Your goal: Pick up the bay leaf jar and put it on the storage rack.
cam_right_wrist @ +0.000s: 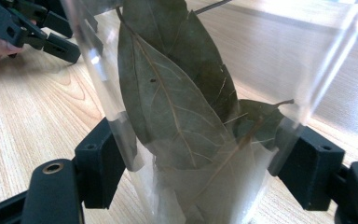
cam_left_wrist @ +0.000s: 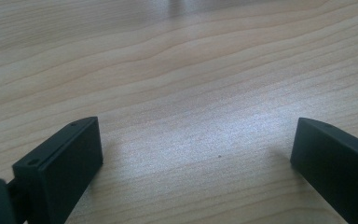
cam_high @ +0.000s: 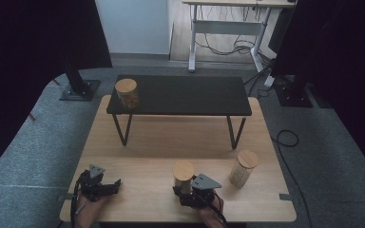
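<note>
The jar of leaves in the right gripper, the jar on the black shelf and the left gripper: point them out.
jar of leaves (cam_right_wrist: pixel 177 116), right gripper view, on a leaf behind its clear wall
jar on the black shelf (cam_high: pixel 126 87), high view, on its wooden lid
left gripper (cam_left_wrist: pixel 196 158), left gripper view, midway between its jaws

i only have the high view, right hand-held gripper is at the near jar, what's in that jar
Observer: Dried bay leaves; the right gripper view shows them through the clear wall of the jar.
Operator: are the jaws on it
Observer: Yes, one jaw of the right hand-held gripper presses on each side of the jar's clear wall.
Operator: and the left one, holding anything
Observer: No. The left hand-held gripper has its jaws wide apart, with bare wooden table between them.
</note>
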A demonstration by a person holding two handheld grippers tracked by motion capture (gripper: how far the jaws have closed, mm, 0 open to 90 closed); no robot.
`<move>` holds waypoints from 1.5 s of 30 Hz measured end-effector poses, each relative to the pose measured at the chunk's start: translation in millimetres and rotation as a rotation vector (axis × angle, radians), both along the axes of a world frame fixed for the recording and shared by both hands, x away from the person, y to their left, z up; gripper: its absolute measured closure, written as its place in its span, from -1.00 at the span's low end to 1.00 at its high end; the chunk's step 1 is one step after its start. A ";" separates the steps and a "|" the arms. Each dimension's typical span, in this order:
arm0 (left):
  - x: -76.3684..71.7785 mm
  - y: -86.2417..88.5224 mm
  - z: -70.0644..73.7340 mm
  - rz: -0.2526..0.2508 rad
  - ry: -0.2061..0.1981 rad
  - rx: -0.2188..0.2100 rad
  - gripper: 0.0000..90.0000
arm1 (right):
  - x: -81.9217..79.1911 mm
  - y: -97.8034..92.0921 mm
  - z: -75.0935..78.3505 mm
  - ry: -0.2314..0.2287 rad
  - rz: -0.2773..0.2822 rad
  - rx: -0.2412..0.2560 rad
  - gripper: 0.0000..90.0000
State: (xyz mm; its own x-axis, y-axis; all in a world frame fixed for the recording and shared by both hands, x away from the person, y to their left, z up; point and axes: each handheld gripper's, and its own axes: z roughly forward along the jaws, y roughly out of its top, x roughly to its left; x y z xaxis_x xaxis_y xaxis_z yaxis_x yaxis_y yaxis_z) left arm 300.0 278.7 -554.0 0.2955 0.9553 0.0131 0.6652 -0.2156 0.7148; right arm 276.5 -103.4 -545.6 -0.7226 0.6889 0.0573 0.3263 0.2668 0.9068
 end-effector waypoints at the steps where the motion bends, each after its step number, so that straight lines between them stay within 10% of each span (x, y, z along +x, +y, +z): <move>1: 0.0 0.0 0.0 0.000 0.000 0.000 -0.96 | -0.2 -0.3 0.3 0.005 -0.003 0.007 -0.45; 45: 0.0 0.0 0.0 0.000 0.000 0.000 -0.96 | 3.9 6.6 39.3 -0.043 -0.015 -0.015 -0.44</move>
State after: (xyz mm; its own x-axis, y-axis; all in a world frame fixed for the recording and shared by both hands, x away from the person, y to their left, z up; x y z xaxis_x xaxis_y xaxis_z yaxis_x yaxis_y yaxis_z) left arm 300.0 278.7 -554.0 0.2957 0.9552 0.0135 0.6653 -0.2160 0.7146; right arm 280.5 -96.8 -506.3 -0.7137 0.7003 0.0162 0.2910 0.2754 0.9162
